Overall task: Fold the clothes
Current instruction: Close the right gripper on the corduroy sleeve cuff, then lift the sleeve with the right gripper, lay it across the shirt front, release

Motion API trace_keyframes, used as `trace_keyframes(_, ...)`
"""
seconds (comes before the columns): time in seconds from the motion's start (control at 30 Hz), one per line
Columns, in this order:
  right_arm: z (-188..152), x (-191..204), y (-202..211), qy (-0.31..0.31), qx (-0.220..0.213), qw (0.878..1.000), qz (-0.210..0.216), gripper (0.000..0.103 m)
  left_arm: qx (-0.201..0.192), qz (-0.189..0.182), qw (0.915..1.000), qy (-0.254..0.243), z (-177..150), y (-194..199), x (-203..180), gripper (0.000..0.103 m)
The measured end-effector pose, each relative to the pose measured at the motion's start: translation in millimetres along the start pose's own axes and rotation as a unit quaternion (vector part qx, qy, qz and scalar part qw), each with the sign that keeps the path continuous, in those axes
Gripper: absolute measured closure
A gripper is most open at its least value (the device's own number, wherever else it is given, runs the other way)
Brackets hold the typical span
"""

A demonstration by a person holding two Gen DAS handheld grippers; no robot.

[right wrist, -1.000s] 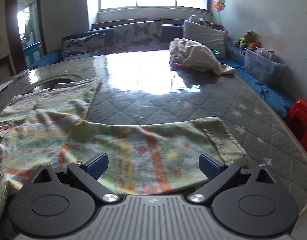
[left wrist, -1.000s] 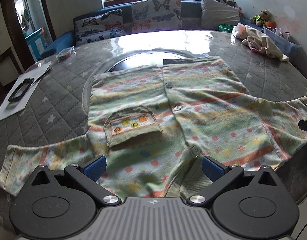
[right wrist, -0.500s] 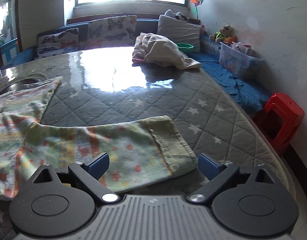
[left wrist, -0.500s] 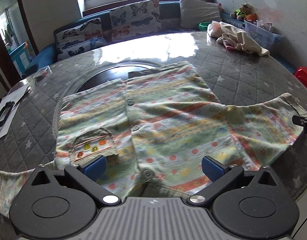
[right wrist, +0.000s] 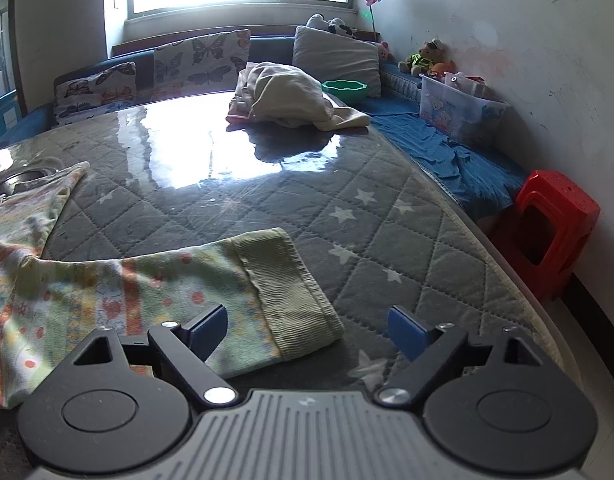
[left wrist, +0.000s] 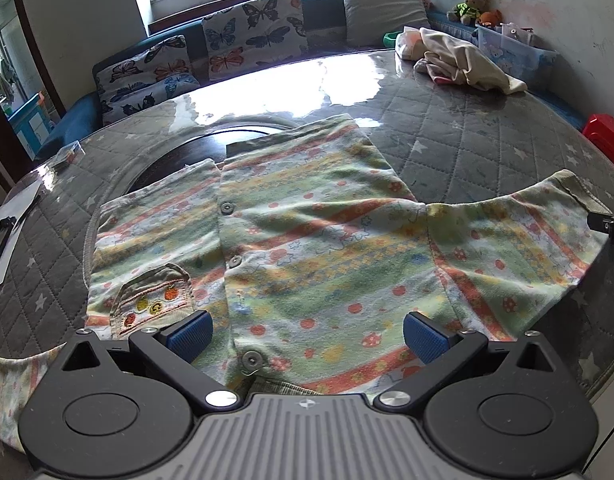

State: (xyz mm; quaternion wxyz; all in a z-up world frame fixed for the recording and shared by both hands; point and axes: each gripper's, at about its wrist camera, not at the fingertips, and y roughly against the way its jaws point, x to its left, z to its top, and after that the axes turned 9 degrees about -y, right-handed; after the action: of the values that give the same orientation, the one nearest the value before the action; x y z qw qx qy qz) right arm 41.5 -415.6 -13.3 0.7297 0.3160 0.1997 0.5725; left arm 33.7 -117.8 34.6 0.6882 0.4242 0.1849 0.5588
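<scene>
A striped, flower-print child's button shirt lies spread flat, front up, on the quilted grey table. Its chest pocket is at the near left. My left gripper is open, just above the shirt's collar end near the lowest button. The shirt's right sleeve with its ribbed green cuff lies in the right wrist view. My right gripper is open, with the cuff between its fingers. A tip of the right gripper shows at the left view's right edge.
A pile of cream and pink clothes sits at the table's far side. A red plastic stool stands beside the table on the right. Papers and a black object lie at the left edge. A sofa with butterfly cushions runs behind.
Both grippers have shifted right along the shirt. The left one went from pocket and collar toward the button line; the right one went from mid-sleeve to the cuff.
</scene>
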Motion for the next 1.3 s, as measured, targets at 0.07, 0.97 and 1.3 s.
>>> trace_keyframes(0.07,0.2,-3.3,-1.5,0.000,0.000,1.000,-0.001,0.018,0.001,-0.001,1.0000,-0.002,0.7,-0.5,-2.1,0.000)
trace_keyframes(0.97,1.6,-5.1,14.2,-0.032,0.000,0.996,0.089,0.094,0.015,0.000,0.9999,0.005,-8.4,-8.4,3.2,0.000)
trace_keyframes(1.3,24.7,61.5,50.9,0.003,-0.012,0.979,0.204,0.095,0.010,-0.003,0.9993,0.035,-22.0,-5.2,30.9,0.000)
